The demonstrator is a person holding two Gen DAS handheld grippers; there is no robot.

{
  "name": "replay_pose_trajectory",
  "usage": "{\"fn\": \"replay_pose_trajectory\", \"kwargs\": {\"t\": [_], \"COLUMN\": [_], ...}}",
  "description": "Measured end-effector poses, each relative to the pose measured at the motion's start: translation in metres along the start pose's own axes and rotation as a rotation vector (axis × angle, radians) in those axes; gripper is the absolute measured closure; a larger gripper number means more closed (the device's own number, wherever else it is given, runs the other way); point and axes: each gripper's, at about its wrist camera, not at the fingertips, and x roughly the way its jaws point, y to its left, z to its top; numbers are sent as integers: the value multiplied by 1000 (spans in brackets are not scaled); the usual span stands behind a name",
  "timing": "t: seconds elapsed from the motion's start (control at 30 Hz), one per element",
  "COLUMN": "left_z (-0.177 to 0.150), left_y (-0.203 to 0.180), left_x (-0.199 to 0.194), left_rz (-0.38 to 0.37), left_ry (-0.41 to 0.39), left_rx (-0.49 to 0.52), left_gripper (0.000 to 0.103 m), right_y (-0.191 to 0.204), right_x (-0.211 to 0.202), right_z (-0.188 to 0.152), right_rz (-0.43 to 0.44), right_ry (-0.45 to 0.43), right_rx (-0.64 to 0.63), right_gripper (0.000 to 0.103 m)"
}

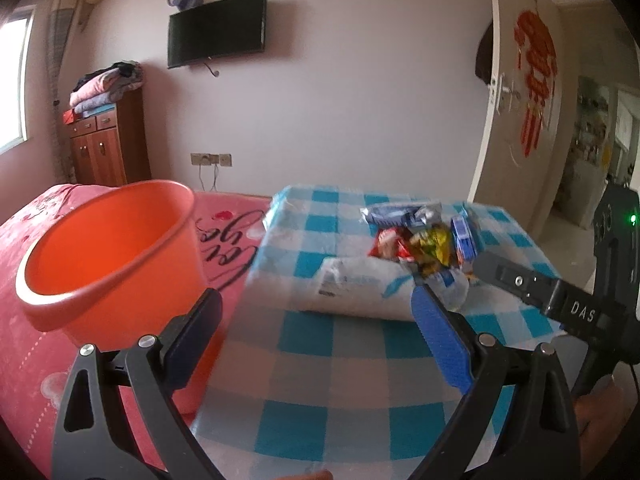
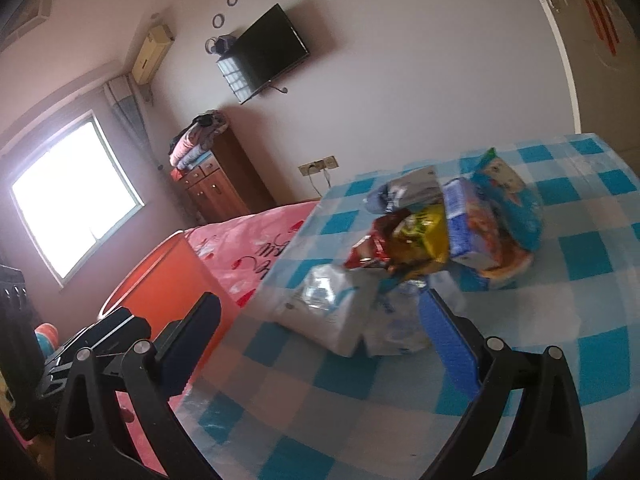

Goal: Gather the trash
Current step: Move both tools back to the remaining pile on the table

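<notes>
Both the left gripper [image 1: 316,304] and right gripper [image 2: 320,308] have fingers spread wide, holding nothing. Wrappers [image 1: 416,240] lie heaped on the checked table [image 1: 340,360], at twelve o'clock from the right gripper; an orange bucket [image 1: 108,248] stands at ten o'clock from the left gripper.

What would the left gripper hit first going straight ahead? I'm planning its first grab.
Probably the white plastic bag lying between the open left gripper fingers' line, ahead of the wrapper pile; depth is uncertain.

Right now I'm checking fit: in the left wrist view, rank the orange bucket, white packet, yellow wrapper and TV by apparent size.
1. orange bucket, though nearness inflates it
2. white packet
3. TV, far away, so unsure against the packet
4. yellow wrapper
</notes>
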Motion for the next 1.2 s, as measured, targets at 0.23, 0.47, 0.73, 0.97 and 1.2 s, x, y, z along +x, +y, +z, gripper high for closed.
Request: {"fn": "replay_pose_trajectory", "kwargs": {"t": [0.23,0.47,0.73,0.97,1.2], "left_z": [-5,-8,-4,7,4], "left_y": [-23,-47,-74,-142,-170], "left_x": [20,47,69,79,128], "left_rz": [-40,-75,-137,-261,-272], "left_ry": [84,171,224,174,247], "left_rx": [6,8,8,351,520], "left_gripper": [7,7,7,7,8], "right_y": [-27,-75,-131,-164,-168], "right_x": [-5,-6,-8,-11,-3], "right_z": [4,10,16,21,31], "right_rz": [-36,-73,-67,-33,32], "right_ry": [-9,2,16,9,23], "right_rx": [17,139,291,363,350], "right_gripper": [5,5,5,5,5]}}
